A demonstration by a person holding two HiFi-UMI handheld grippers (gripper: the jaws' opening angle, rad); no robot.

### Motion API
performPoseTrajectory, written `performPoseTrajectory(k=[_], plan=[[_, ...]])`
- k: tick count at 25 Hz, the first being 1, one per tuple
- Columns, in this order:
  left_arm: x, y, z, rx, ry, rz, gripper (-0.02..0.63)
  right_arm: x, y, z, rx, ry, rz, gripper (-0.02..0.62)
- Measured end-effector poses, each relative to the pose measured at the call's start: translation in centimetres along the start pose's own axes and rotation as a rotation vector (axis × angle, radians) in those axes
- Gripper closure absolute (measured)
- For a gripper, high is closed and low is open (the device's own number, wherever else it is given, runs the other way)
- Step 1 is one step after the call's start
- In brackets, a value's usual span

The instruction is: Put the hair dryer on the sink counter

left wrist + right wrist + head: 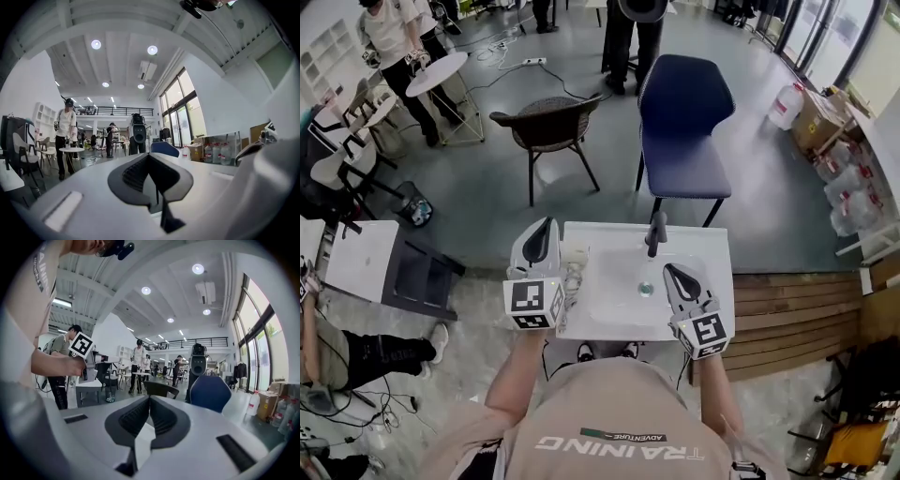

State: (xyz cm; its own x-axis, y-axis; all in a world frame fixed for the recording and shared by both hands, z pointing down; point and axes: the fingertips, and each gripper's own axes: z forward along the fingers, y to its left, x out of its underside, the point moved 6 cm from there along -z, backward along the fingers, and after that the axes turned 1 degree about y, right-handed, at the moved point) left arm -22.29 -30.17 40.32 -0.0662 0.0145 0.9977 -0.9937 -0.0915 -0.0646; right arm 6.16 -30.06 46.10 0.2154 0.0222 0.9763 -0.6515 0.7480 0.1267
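Note:
The white sink counter stands just in front of me, with a basin and a dark faucet. On its left part, beside the basin, lies a pale thing with a coiled cord. It looks like the hair dryer, and my left gripper partly hides it. My left gripper hovers over the counter's left edge, pointing level into the room, jaws shut with nothing between them. My right gripper hangs over the basin's right side, also shut and empty. In the right gripper view the left gripper's marker cube shows at the left.
Beyond the counter stand a blue chair and a dark wicker chair. A white table is to the left, a wooden platform to the right, with water jugs behind it. People stand at the back of the room.

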Motion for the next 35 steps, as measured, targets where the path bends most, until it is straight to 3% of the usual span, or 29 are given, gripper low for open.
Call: performPoseTrajectory(k=[6,19,26,35], plan=[[0.1,-0.8,-0.8,0.025,-0.011,-0.015,0.6,-4.4,0.4,-0.1,-0.034,-0.088,0.016,0.589],[-0.2,-2.9,-0.5,0.094,-0.004,-0.006,0.6,-10.7,-0.6,0.4,0.009,-0.186,-0.038,0.589],[-1.7,-1.4,0.2,0.081,-0.034,0.009,0.6,-11.7,-0.9,0.7,0.032,-0.22,-0.013,0.589],[-0.5,-0.9,0.1,0.098,0.01,-0.012,0.6,-11.4,-1.2,0.3,0.076,-0.22,-0.012,0.59]])
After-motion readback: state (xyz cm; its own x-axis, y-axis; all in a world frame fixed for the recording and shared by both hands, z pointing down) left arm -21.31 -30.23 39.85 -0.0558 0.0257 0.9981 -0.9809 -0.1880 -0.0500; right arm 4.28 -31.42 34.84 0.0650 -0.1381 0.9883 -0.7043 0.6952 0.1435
